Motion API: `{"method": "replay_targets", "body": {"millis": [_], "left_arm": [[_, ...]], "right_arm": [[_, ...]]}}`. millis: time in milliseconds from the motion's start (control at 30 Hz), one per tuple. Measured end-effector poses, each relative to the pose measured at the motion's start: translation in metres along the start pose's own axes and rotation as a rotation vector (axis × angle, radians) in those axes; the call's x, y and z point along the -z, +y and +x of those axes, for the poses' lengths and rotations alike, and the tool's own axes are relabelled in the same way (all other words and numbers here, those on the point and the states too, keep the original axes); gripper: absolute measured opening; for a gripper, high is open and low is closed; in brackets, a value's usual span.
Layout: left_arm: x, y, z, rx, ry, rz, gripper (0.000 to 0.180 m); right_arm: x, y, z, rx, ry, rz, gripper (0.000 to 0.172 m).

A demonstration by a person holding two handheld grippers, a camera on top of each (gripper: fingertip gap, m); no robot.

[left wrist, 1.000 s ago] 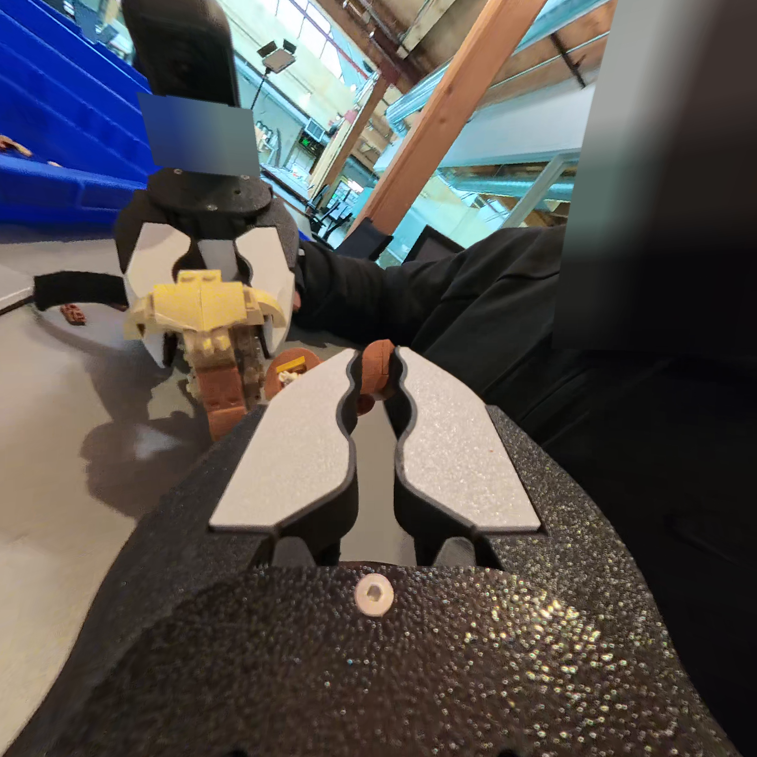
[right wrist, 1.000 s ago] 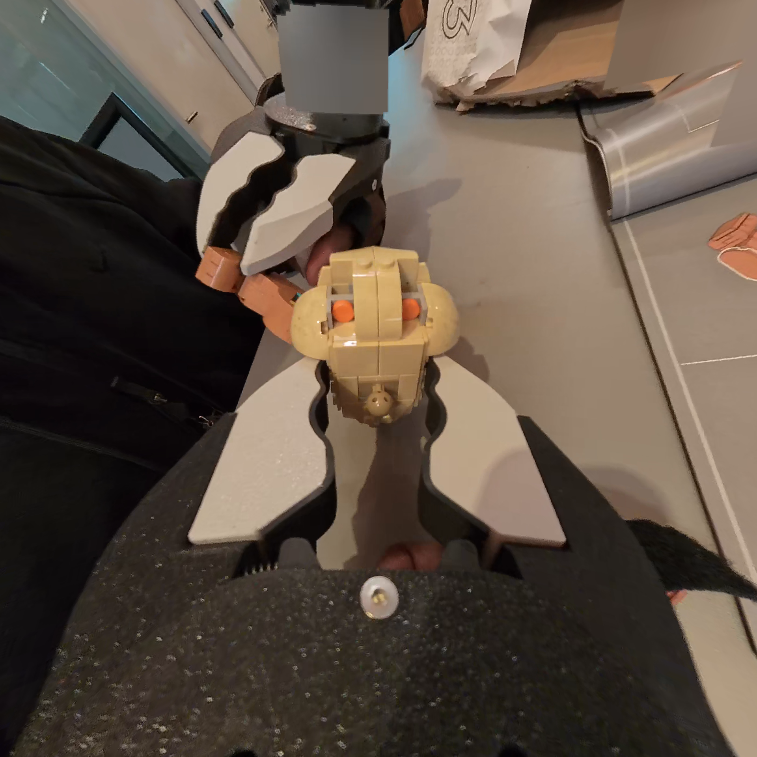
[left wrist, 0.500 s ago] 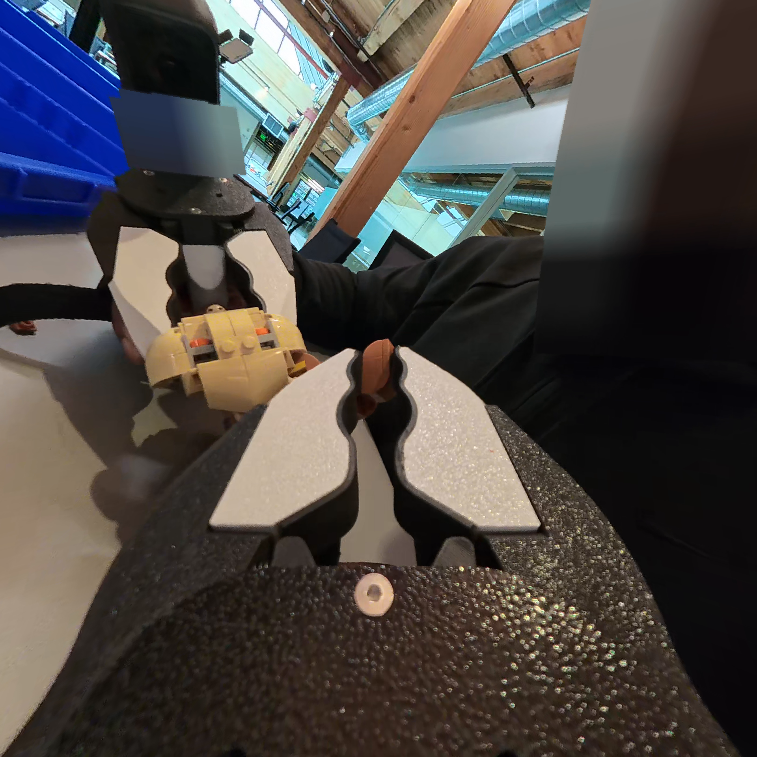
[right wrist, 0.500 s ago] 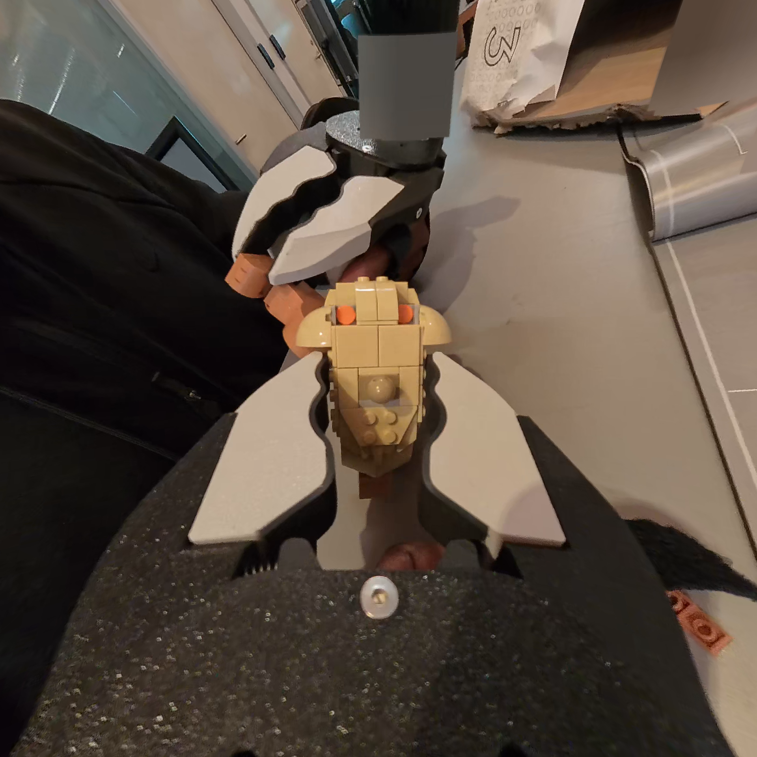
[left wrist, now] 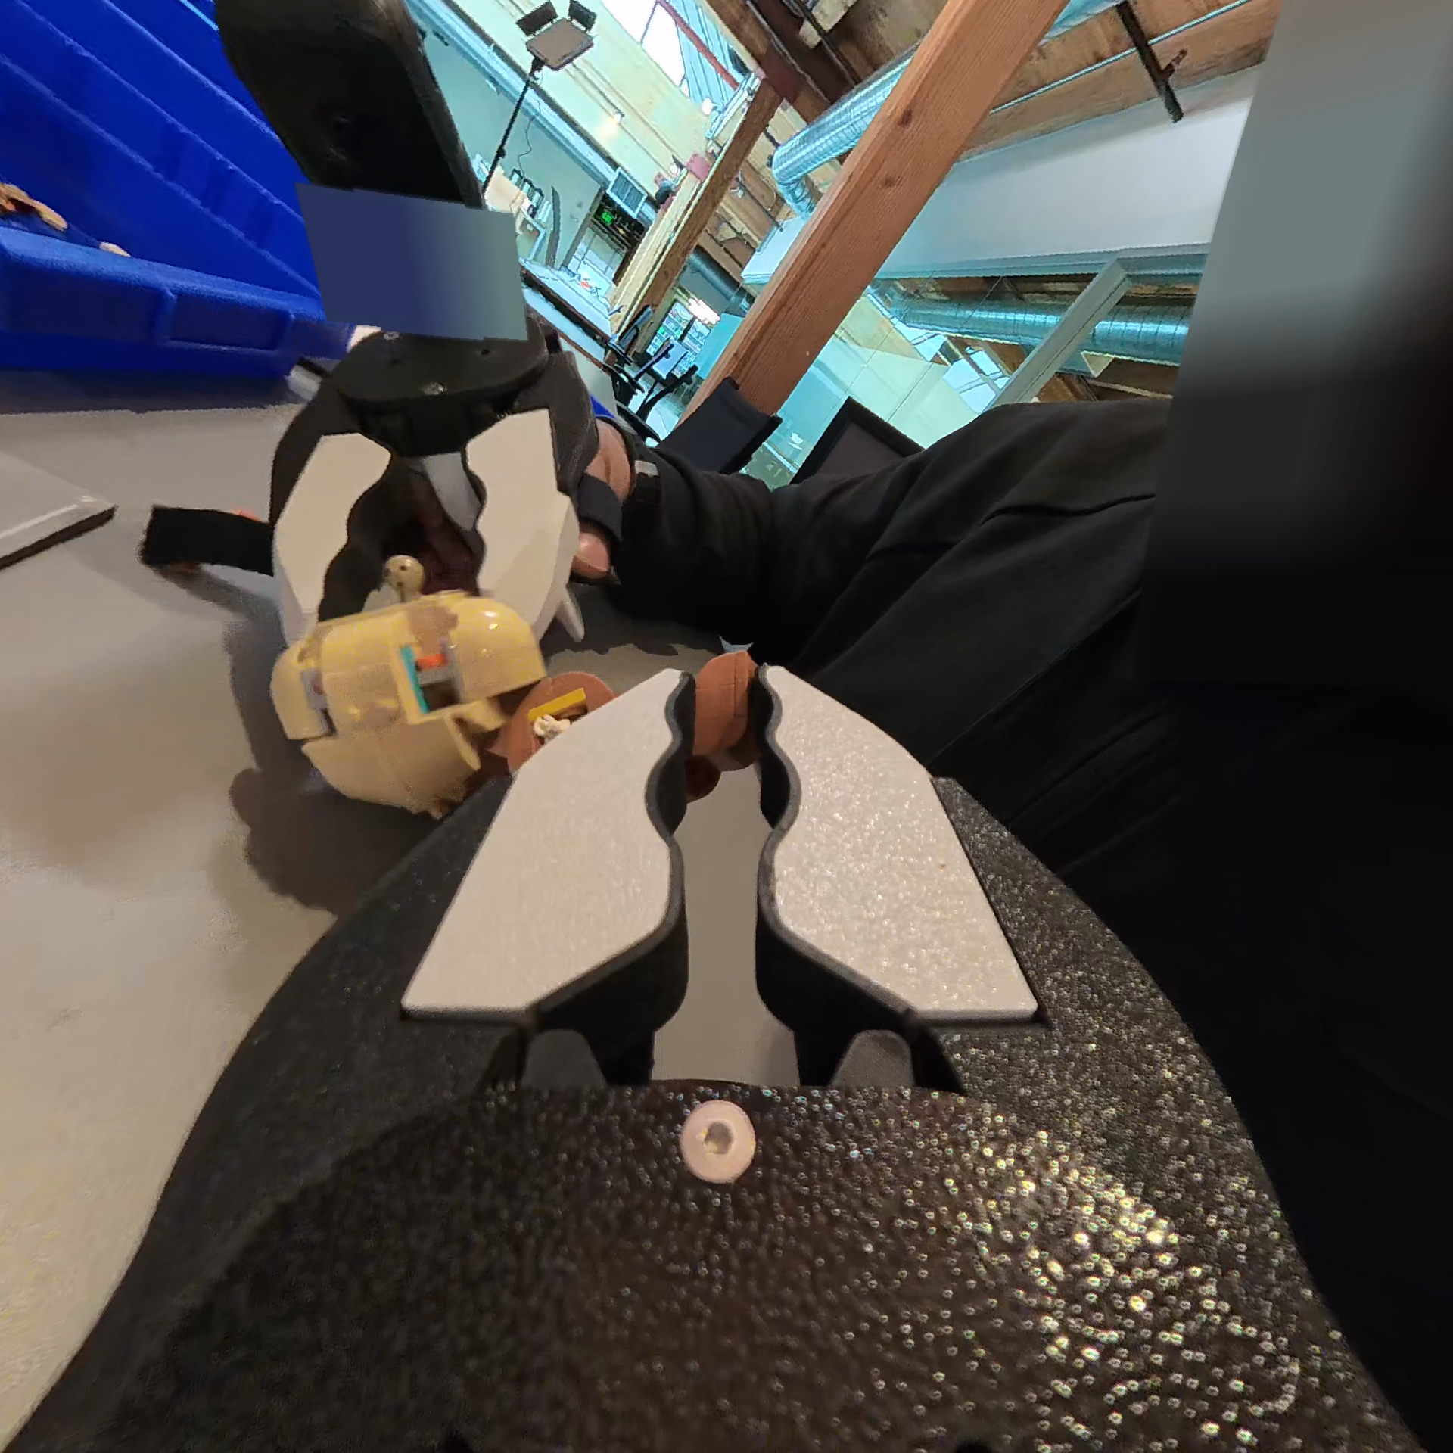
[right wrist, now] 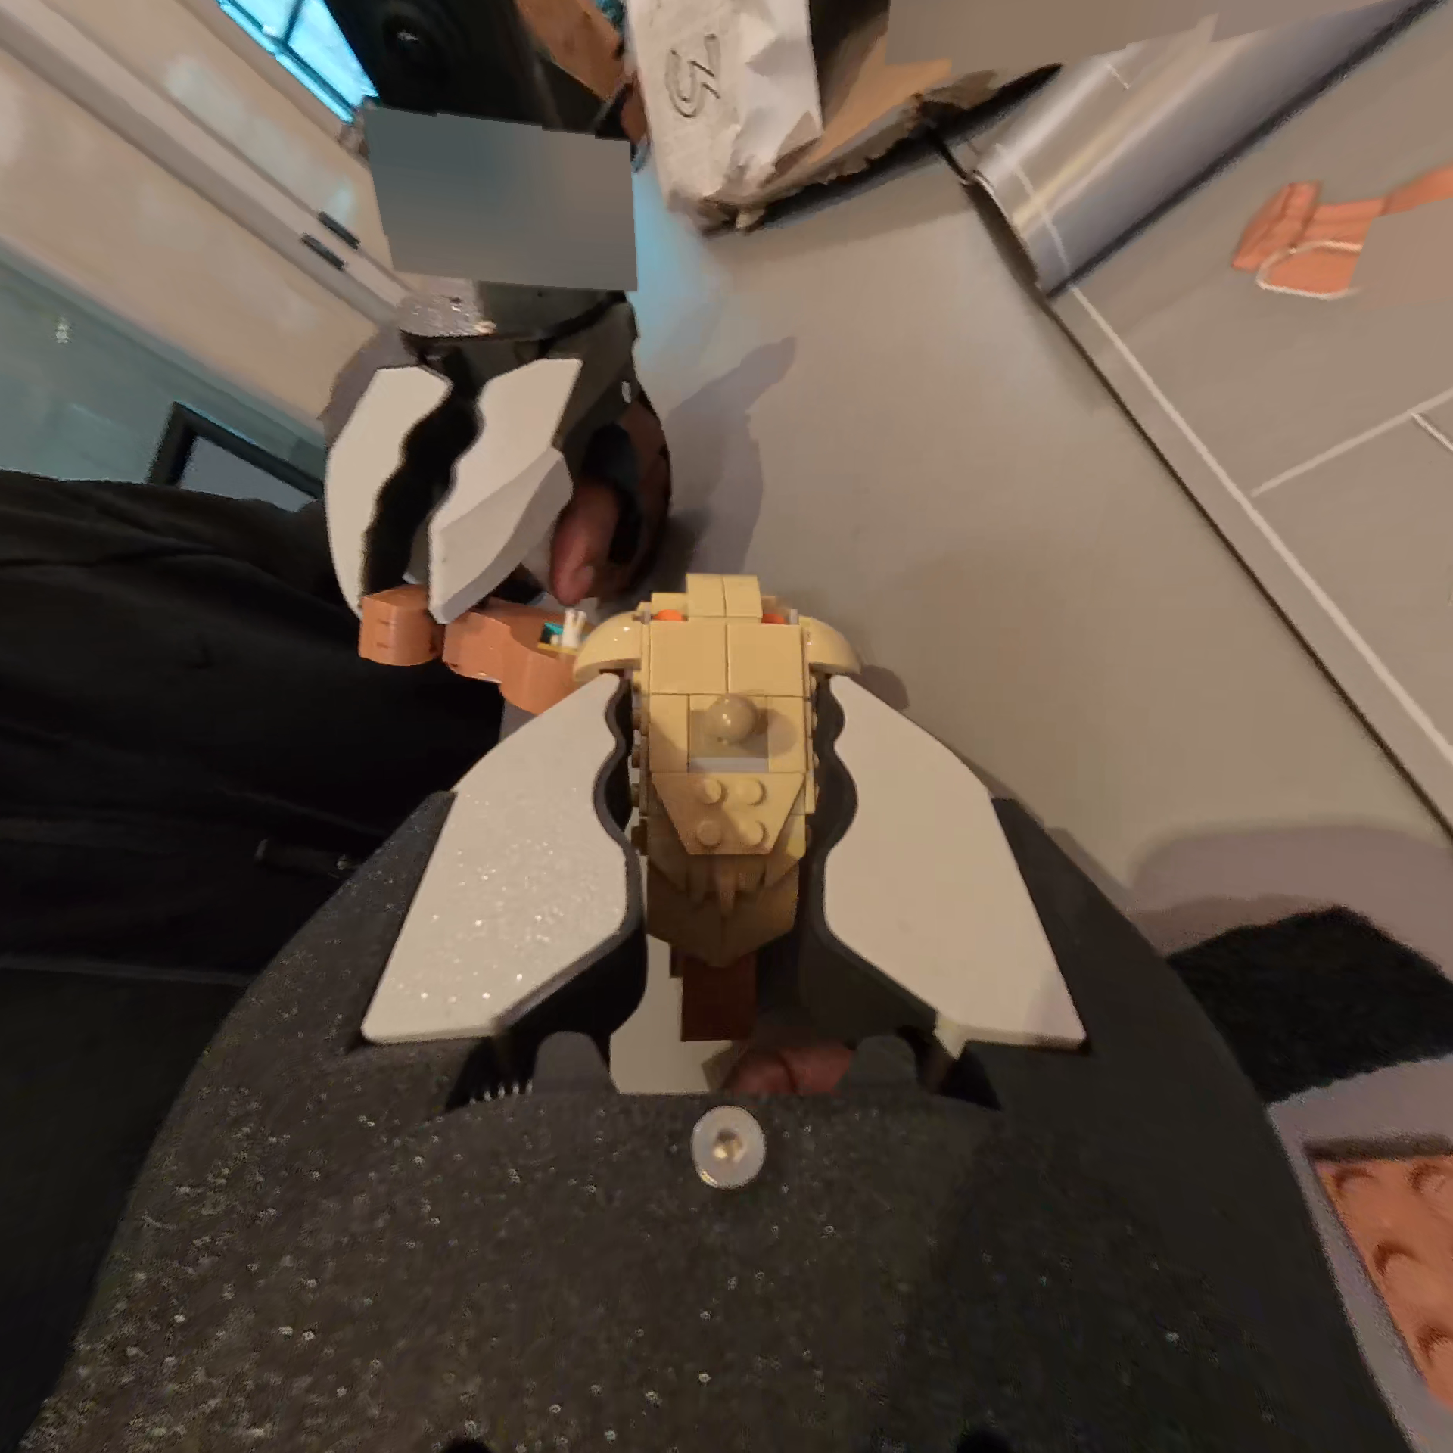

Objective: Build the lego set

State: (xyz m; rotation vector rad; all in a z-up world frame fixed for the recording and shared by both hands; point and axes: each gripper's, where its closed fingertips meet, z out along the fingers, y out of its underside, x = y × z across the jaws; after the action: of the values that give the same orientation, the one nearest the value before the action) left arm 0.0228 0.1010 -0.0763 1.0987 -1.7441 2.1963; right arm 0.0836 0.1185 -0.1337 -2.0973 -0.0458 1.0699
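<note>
The right gripper [right wrist: 727,786] is clamped on a tan brick-built model [right wrist: 727,755], both pads pressing its flanks; the model's studded plate and round knob face the camera and a brown piece [right wrist: 715,998] hangs at its inner end. A second ago the model's orange-studded end faced this camera; it has since tipped away, so the orange studs [right wrist: 667,615] now sit at the far edge. The left gripper [left wrist: 719,711] stands narrow, pinching a rounded brown brick piece [left wrist: 727,696] at its tips, as it did before. That piece belongs to a brown brick assembly [right wrist: 503,652] whose far end lies just beside the tan model. In the left wrist view the tan model, earlier upright, now lies turned with its rounded side up, low over the grey table [left wrist: 118,825]. The right gripper points down toward the table, gripped by a gloved hand [left wrist: 601,503] on a black-sleeved arm [left wrist: 865,535]. The blue bins [left wrist: 118,236] stand behind.
</note>
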Motion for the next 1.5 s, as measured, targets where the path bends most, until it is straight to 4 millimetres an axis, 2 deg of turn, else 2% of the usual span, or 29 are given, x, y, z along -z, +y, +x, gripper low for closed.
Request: {"method": "replay_targets", "body": {"millis": [400, 633, 767, 867, 967, 1100, 1333, 1500], "left_arm": [[0.000, 0.000, -0.002, -0.009, -0.018, 0.004, 0.013], [0.004, -0.006, 0.000, -0.010, -0.004, 0.049, 0.013], [0.008, -0.011, -0.001, -0.006, 0.001, 0.083, 0.013], [0.007, -0.015, -0.002, -0.012, 0.000, 0.104, 0.013], [0.004, -0.019, 0.000, -0.004, 0.023, 0.131, 0.013], [-0.002, -0.026, 0.006, 0.037, 0.094, 0.191, 0.013], [-0.009, -0.030, 0.016, 0.092, 0.186, 0.246, 0.013], [-0.013, -0.029, 0.019, 0.115, 0.224, 0.247, 0.013]], "right_arm": [[0.009, 0.009, 0.019, -0.034, 0.116, -0.055, 0.048], [0.021, 0.008, 0.016, 0.151, 0.195, -0.103, 0.052], [0.037, 0.000, 0.008, 0.328, 0.244, -0.094, 0.052], [0.044, -0.010, -0.013, 0.521, 0.218, -0.032, 0.047], [0.037, -0.012, -0.038, 0.648, 0.146, 0.005, 0.044], [0.024, -0.006, -0.054, 0.784, 0.119, -0.003, 0.045], [0.018, -0.009, -0.067, 0.823, 0.089, 0.063, 0.045], [0.013, -0.006, -0.069, 0.810, 0.073, 0.071, 0.037]]}}
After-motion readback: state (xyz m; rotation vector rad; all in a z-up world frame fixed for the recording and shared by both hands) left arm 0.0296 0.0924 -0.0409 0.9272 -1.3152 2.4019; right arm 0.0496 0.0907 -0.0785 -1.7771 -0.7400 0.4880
